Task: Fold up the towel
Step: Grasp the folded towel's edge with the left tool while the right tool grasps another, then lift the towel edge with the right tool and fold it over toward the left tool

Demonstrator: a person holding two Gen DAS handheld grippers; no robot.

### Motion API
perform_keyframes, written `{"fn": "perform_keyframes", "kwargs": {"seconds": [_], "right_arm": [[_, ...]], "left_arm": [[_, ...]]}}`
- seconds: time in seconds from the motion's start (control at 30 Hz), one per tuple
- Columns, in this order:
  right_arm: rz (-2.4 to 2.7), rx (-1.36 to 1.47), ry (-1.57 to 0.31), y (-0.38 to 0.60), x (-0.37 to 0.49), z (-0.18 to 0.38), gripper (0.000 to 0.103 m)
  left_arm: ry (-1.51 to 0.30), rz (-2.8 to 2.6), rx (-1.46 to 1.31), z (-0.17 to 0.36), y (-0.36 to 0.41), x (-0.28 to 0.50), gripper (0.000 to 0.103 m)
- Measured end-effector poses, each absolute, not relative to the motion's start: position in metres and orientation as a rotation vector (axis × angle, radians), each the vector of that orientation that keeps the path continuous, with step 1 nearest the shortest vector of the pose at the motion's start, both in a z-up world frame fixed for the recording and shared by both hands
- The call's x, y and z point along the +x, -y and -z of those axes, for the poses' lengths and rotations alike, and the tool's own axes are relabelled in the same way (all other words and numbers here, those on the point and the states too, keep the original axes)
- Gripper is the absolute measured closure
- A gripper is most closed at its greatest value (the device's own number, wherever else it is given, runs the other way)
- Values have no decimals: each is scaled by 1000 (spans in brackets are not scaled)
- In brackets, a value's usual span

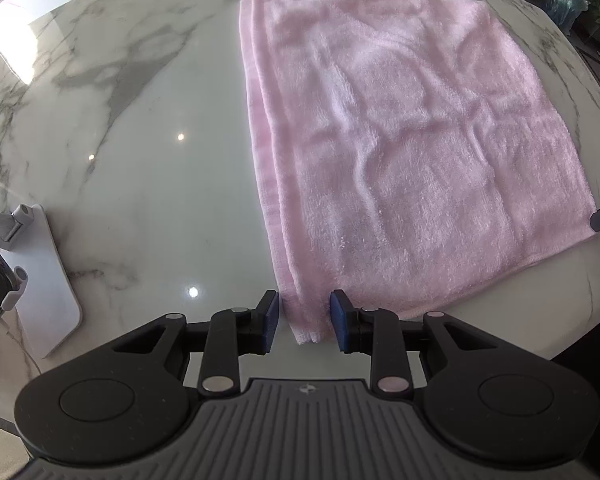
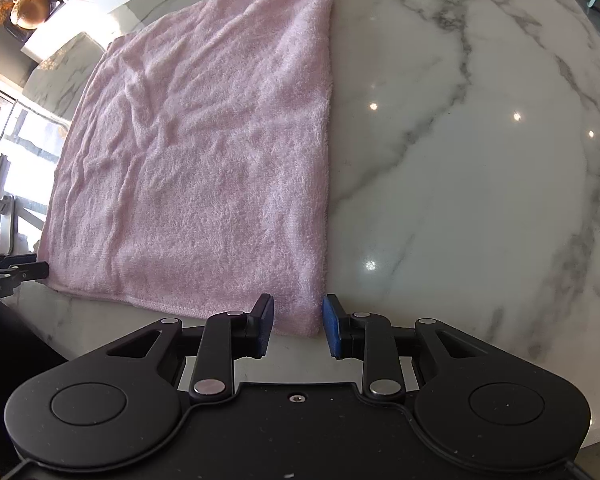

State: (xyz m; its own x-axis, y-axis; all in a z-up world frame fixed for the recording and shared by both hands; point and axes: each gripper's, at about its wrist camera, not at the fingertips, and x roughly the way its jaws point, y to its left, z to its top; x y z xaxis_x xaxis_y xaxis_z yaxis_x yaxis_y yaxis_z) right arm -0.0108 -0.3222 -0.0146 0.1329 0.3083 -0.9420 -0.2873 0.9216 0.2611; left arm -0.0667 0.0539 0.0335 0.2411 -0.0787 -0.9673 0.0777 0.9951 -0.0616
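Already the pink towel (image 1: pixel 400 140) lay folded flat on the marble tabletop (image 1: pixel 140 160). Both the left gripper (image 1: pixel 304 326) and right gripper (image 2: pixel 298 325) stood with fingers spread, each straddling a near corner, apparently without pinching. Regripping well meant catching every layer together.

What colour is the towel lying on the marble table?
Pale pink. The towel shows best in the right wrist view.
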Motion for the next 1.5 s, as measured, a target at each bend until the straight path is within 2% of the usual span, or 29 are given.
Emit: {"fn": "perform_keyframes", "kwargs": {"seconds": [0.07,0.2,0.37,0.47,1.17,1.5], "right_arm": [[-441,-14,-1370,319,-14,15,94],[-456,-47,-1364,318,-19,15,99],[-464,-84,-1380,318,-25,15,99],[-460,-99,-1391,316,-28,15,99],[-503,-114,-1380,308,-49,-22,99],[-528,-191,-1308,295,-25,-72,100]], "left_arm": [[-1322,107,3,-33,-54,-68,76],[-1313,111,12,-33,-53,-70,79],[-1317,135,-4,-33,-52,-70,93],[-1320,151,0,-33,-50,-73,96],[-1266,240,31,-63,-56,-80,96],[-1225,254,98,-92,-54,-71,96]]}}
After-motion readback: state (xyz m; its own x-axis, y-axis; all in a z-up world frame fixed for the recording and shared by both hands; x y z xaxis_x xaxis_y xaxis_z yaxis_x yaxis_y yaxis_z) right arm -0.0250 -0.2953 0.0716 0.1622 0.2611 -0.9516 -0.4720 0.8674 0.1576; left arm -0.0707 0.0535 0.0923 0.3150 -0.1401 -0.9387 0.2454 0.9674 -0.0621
